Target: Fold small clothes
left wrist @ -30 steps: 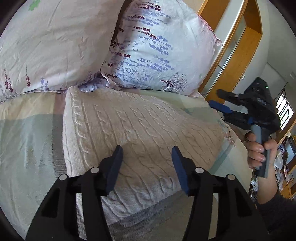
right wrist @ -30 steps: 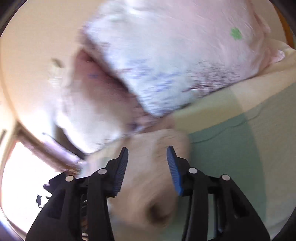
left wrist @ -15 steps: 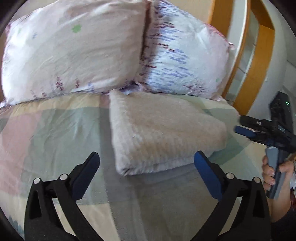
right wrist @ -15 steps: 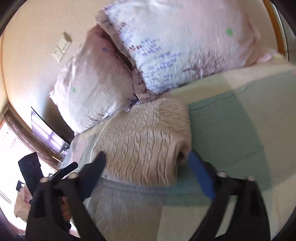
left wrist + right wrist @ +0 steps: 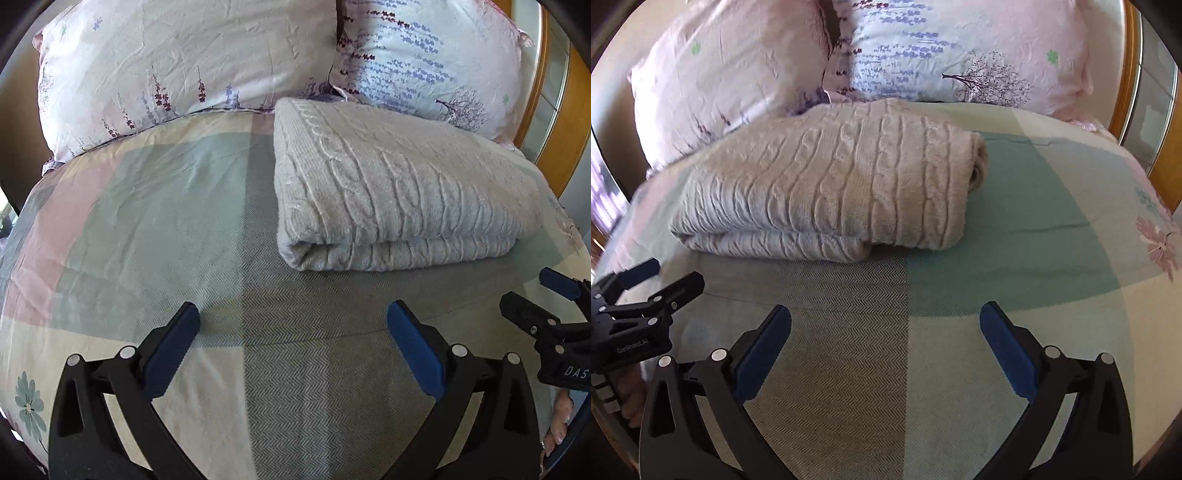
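Hovering with spread jaws, left hand-held gripper [image 5: 291, 332] and right hand-held gripper [image 5: 884, 332] empty before folded knit sweater [image 5: 399, 188] on bed [image 5: 147, 206]; likely finished, nothing further but retreat.

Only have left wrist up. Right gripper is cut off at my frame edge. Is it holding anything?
Observer: No. The right gripper is open wide, with only bedspread between its fingers.
Operator: Sweater's right end, tidy?
Observer: The sweater ends there in a rounded fold; no sleeve sticks out.
Operator: What's beyond that end?
Observer: Just bedspread, with a printed pink flower near the edge.
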Demonstrator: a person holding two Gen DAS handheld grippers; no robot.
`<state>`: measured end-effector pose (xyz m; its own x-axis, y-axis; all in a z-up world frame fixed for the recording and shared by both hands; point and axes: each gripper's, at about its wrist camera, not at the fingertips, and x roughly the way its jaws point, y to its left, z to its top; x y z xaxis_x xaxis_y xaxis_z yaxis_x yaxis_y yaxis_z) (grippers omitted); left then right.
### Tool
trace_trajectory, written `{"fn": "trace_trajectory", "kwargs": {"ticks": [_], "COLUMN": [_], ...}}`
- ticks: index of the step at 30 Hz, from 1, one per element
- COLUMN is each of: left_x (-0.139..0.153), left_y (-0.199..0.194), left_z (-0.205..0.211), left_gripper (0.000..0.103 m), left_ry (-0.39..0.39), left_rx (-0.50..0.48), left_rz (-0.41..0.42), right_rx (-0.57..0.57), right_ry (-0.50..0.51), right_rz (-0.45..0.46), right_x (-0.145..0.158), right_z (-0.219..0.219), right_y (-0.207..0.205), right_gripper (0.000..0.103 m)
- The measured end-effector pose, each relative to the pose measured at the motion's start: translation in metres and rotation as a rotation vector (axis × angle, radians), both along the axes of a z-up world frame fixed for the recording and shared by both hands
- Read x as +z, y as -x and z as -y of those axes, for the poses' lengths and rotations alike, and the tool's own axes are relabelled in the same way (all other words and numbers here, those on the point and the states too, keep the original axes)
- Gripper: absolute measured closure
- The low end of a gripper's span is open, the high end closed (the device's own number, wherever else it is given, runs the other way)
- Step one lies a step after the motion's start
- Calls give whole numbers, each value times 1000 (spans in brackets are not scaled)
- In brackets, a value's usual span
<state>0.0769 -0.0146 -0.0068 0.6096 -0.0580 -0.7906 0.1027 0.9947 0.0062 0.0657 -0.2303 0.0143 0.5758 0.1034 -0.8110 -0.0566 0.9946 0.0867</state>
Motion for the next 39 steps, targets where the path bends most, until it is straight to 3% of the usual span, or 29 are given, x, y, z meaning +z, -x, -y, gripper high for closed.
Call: {"fn": "trace_trajectory", "kwargs": {"ticks": [6,39], "left_x": [-2,-3], "left_y": [-2,-3], "left_z": [2,0], "left_gripper": [2,2], "left_ry": [-26,-25], "left_rx": [-4,-4], "left_rz": [-16,-18], "right_rx": [-17,8], "right_ry": [55,55], "right_rz": [-31,-30], "right_x": [-4,-3], "right_z": [-4,-6], "right_y": [3,5], "right_gripper": [1,1]}}
